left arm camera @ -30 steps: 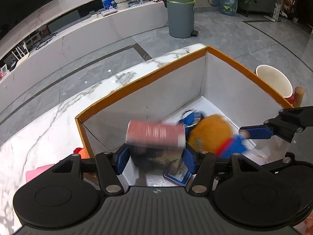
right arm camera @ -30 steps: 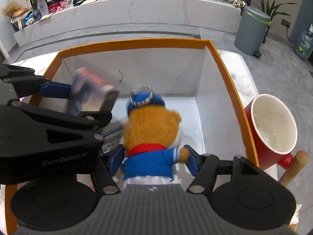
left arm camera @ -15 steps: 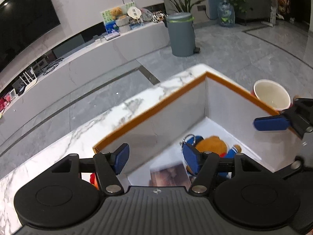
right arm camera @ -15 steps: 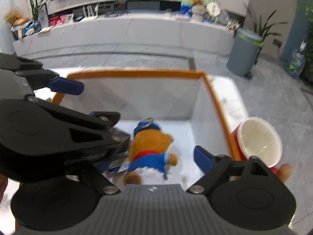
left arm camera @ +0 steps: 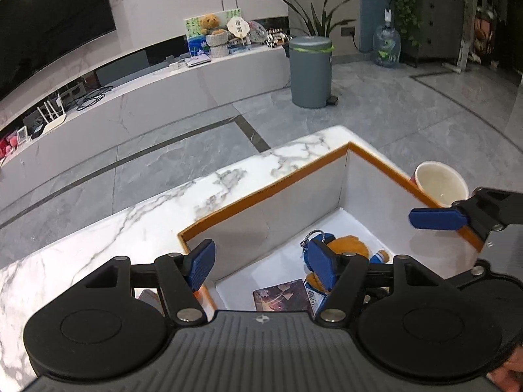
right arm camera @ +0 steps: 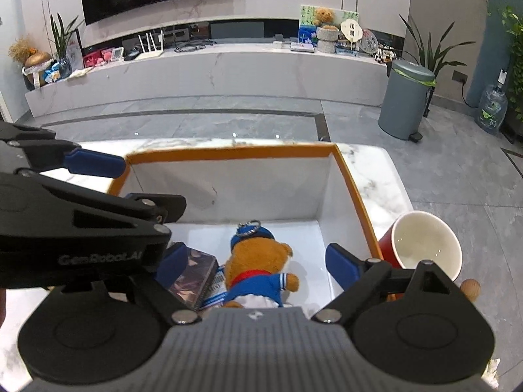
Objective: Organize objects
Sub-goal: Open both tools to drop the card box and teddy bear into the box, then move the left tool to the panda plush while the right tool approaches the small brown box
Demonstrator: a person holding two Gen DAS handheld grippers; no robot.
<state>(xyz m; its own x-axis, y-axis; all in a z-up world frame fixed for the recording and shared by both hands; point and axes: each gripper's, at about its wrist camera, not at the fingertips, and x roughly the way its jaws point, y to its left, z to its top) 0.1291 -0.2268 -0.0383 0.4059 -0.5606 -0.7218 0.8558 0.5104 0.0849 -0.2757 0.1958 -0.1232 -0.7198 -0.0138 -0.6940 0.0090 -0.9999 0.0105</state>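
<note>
A white box with an orange rim (left arm camera: 261, 192) (right arm camera: 228, 152) stands on the marble table. On its floor lies a brown teddy bear (left arm camera: 349, 245) (right arm camera: 258, 258) in a blue outfit with a key ring. A dark picture-printed pack (left arm camera: 281, 297) (right arm camera: 193, 277) lies flat beside it. My left gripper (left arm camera: 261, 266) hovers above the box's near left corner, its jaws opening, with nothing between them. My right gripper (right arm camera: 258, 263) stands wide open over the bear without touching it. One of its fingers (left arm camera: 434, 219) shows in the left wrist view.
A red cup (left arm camera: 439, 183) (right arm camera: 425, 245) with a white inside stands just outside the box's right wall, a wooden knob (right arm camera: 470, 287) beside it. A blue-and-white packet (right arm camera: 214, 289) lies under the bear. A grey bin (right arm camera: 405, 101) stands on the floor beyond.
The left gripper let go of the pack and the right let go of the bear; both now lie in the box. Both grippers opened and rose away from it.
</note>
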